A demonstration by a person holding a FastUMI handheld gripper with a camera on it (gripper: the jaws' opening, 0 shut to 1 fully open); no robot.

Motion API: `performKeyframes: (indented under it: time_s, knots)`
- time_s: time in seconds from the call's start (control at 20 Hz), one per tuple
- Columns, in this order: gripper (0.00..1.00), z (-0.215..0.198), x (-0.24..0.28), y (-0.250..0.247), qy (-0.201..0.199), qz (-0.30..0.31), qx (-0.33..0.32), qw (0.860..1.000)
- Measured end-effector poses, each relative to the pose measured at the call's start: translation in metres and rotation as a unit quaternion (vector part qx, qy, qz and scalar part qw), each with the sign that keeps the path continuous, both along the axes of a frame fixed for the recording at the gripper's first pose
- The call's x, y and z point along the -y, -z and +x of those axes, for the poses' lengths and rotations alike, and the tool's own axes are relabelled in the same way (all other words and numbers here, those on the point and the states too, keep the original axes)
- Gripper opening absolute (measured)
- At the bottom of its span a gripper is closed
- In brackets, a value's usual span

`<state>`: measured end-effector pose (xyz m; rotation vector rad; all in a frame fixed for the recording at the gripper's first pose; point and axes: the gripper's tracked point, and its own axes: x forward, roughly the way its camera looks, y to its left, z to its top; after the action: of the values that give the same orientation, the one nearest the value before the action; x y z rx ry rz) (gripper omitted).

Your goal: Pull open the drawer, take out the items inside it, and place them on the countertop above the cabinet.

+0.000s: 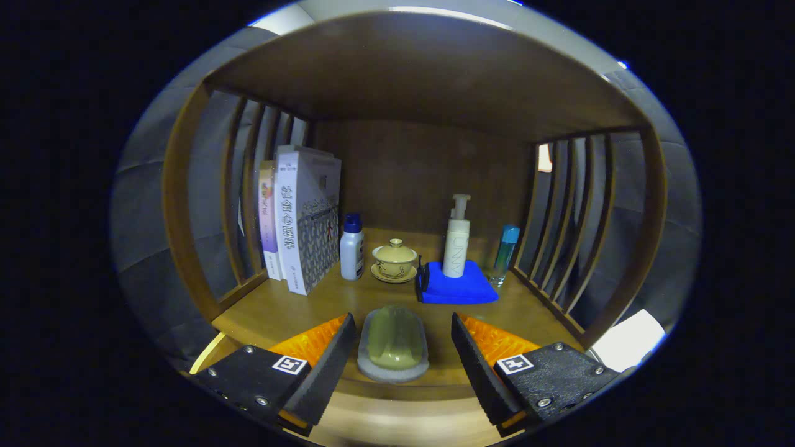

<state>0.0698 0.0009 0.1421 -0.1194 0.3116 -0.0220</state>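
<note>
My claw (397, 357) is spread wide and empty at the bottom centre of the frame, one finger on each side of the soap dish (393, 345), neither touching it. The dish, with a greenish bar in it, lies flat on the table (279, 310) near the front edge. I judge that it is one of the drawer's items already set down, and I'm open so it stays put. Beyond it, mid-frame, the rest stands pushed back to keep the front free: books (301, 217) upright against the slatted side at left centre, a small white bottle with a blue cap (351, 247) just beside them, then a lidded teacup on its saucer (394, 261). Right of centre, a pump bottle (457, 239) stands on a folded blue cloth (459, 285), with a slim blue-capped bottle (504, 254) near the right slats. The drawer itself I can't see from here.
</note>
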Motion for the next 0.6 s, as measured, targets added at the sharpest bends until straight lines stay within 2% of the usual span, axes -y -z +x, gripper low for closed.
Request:
performKeyframes:
  time_s: [0.15,0.6]
  knots:
    - [0.95,-0.036,0.003,-0.011,0.001,-0.014,0.035,0.999]
    - [0.95,-0.132,-0.011,-0.02,-0.011,0.026,0.125,0.992]
